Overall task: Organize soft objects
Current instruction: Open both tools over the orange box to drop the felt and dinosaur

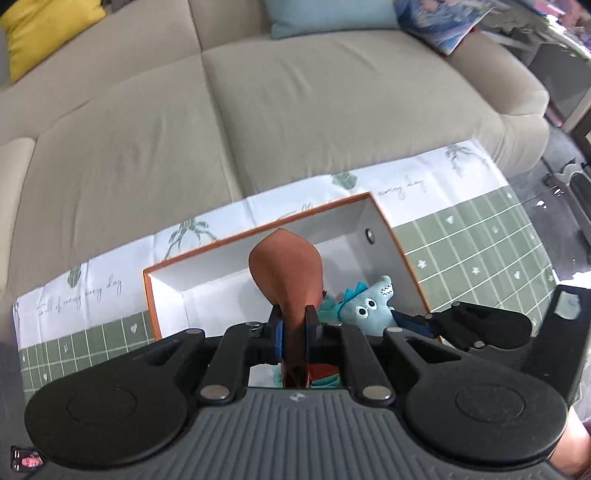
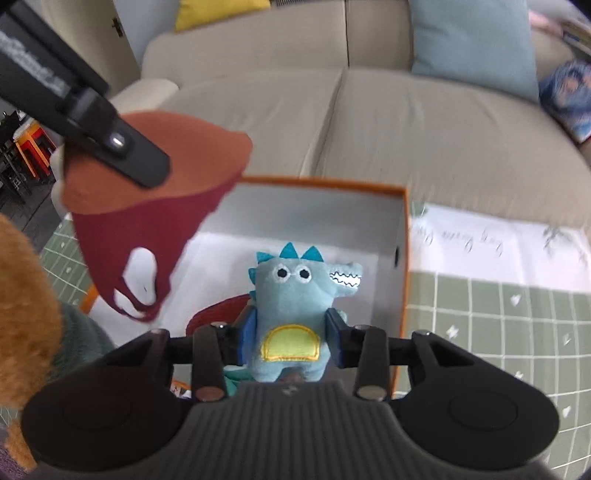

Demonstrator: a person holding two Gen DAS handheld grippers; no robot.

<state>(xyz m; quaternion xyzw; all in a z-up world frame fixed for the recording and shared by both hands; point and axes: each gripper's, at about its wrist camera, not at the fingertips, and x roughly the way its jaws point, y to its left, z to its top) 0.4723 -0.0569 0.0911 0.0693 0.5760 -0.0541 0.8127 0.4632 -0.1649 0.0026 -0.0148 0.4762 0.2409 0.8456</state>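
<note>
My left gripper [image 1: 294, 328] is shut on a rust-red cloth face mask [image 1: 288, 273] and holds it above the near side of an orange-rimmed white box [image 1: 402, 254]. In the right wrist view the mask [image 2: 147, 206] hangs from the left gripper's finger [image 2: 136, 158] over the box's left part, its ear loops dangling. My right gripper [image 2: 291, 334] is shut on a blue plush dinosaur [image 2: 295, 306] with a yellow belly, held upright over the box [image 2: 404, 258]. The dinosaur also shows in the left wrist view [image 1: 369, 306]. A dark red item [image 2: 218, 312] lies in the box behind the dinosaur.
The box stands on a white and green patterned cloth [image 1: 480, 236] in front of a beige sofa [image 1: 258, 110]. Yellow [image 1: 40, 29] and light blue [image 1: 332, 14] cushions lean on the sofa back. An orange-brown plush [image 2: 22, 332] sits at the left edge of the right wrist view.
</note>
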